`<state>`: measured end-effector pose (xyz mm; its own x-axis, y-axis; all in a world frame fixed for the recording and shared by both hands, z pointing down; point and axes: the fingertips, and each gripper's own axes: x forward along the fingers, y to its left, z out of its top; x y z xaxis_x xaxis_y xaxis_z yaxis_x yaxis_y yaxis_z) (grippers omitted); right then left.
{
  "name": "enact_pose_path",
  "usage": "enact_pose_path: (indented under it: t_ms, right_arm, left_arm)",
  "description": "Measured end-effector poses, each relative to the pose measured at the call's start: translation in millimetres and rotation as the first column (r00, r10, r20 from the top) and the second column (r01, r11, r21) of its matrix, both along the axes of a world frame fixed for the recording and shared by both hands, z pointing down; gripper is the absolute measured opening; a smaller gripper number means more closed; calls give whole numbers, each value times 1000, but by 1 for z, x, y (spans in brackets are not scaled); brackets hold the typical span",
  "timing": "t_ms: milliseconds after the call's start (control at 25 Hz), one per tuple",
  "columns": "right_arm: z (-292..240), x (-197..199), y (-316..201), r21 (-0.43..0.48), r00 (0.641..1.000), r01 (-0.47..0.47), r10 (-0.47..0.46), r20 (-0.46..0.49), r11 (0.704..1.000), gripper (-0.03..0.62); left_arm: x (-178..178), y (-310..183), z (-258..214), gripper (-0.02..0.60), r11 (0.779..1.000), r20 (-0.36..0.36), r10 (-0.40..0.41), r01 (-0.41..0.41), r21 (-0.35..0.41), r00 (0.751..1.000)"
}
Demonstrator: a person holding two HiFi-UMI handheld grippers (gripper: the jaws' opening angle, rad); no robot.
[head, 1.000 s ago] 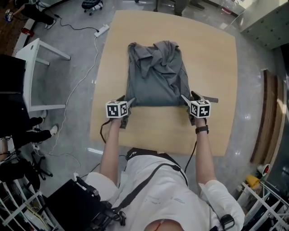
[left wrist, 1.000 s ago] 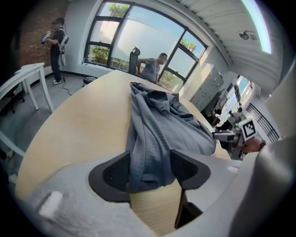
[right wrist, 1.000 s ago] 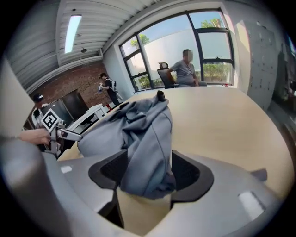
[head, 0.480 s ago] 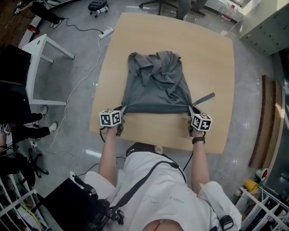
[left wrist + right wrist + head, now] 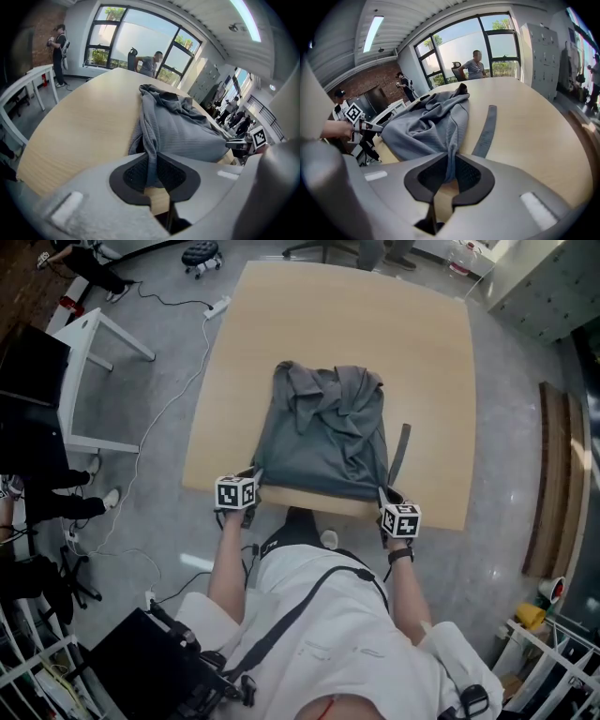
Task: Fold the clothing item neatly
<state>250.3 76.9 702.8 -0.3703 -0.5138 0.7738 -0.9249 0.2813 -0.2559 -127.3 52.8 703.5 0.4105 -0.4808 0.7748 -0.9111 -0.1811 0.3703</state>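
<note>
Left gripper (image 5: 253, 478): the jaws have just been closing, and its own view shows the pads pinching a bunched fold of the grey garment (image 5: 323, 432). That is the garment's near left corner, lower left of centre in the head view.

Right gripper (image 5: 385, 495): same finding. The jaws have just been closing and are nipped on a gathered fold at the near right corner, lower right of centre.

Garment position: centre of the wooden table (image 5: 427, 343). The hem runs between the two grippers, right along the table's near edge at the bottom of the tabletop. The lower half looks fairly smooth and drawn taut across. The upper half, towards the top of the frame, is a heap of rumpled folds, and I cannot tell sleeves from body there.

A loose grey strip (image 5: 401, 452) lies on the wood just beside the garment's right edge. I cannot tell whether it is attached.

Progress, my judgement: early.
- Done: both near corners are gripped and the hem is squared to the table edge.
- Not yet done: no clean crease shows anywhere. The crumpled far half needs flattening, then the sides need bringing in and the length needs folding over.
- Open question: whether the strip belongs in the fold.
</note>
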Motion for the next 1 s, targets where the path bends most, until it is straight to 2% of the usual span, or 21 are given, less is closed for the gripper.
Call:
enact_pose_path:
  t_ms: [200, 280, 360, 520, 560, 640, 720, 800, 880, 1000]
  right_arm:
    - [7, 9, 26, 43, 998, -66, 66, -3, 997, 45]
    - [3, 14, 23, 86, 998, -62, 64, -15, 994, 61]
    - [-5, 18, 21, 126, 998, -61, 63, -13, 990, 82]
    - [-29, 35, 31, 193, 990, -134, 139, -8, 972, 109]
    - [-39, 39, 34, 215, 987, -156, 163, -12, 964, 108]
    - [-64, 39, 37, 271, 982, -184, 191, 2, 945, 79]
    - [-98, 30, 36, 334, 983, -182, 176, 49, 925, 0]
    - [-134, 9, 30, 395, 986, -160, 124, 114, 905, 0]
    - [-174, -20, 25, 455, 982, -132, 52, 184, 880, 2]
    - [-235, -65, 24, 554, 969, -94, -52, 242, 827, 3]
  left_arm:
    - [5, 32, 0, 56, 999, 154, 4, -10, 35, 988]
    - [5, 38, -8, 83, 997, 205, -42, 27, 73, 978]
    - [3, 45, -20, 106, 990, 224, -100, 75, 118, 969]
    - [-17, 74, -60, 114, 962, 281, -223, 165, 217, 933]
    - [-21, 81, -75, 105, 949, 277, -257, 188, 252, 926]
    - [-16, 87, -109, 2, 920, 236, -295, 208, 333, 926]
    - [6, 82, -143, 2, 893, 175, -277, 186, 411, 945]
    - [35, 67, -181, 2, 863, 118, -208, 125, 489, 971]
    - [60, 51, -224, 2, 818, 87, -131, 58, 572, 988]
    - [89, 40, -289, 2, 730, 55, -39, -10, 684, 998]
